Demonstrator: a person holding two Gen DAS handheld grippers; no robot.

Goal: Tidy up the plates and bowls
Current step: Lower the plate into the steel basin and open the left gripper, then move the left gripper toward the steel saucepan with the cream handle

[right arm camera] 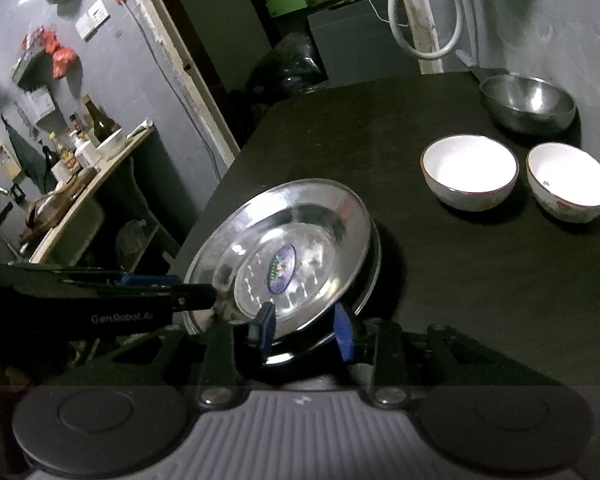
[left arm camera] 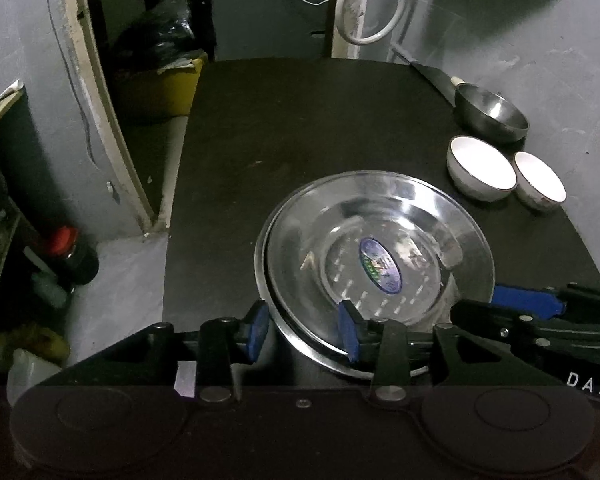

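— How far along are you?
— Barely: both the left gripper (left arm camera: 304,330) and right gripper (right arm camera: 305,330) straddle the steel plates' (left arm camera: 380,256) near rim, jaws apart — stacked mid-table (left arm camera: 300,120). Two white bowls (right arm camera: 469,170) and the steel bowl (right arm camera: 528,103) remain unstacked.

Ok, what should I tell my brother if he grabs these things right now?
Left tool: open, fingers either side of the top steel plate's near rim.
Right tool: open, straddling that rim too.
The top steel plate sits tilted on a lower plate on the table. Two white bowls and a steel bowl stand apart at the far right.
Done: plates nearly stacked.
Left: settle the top plate flat, then probably nest the bowls.
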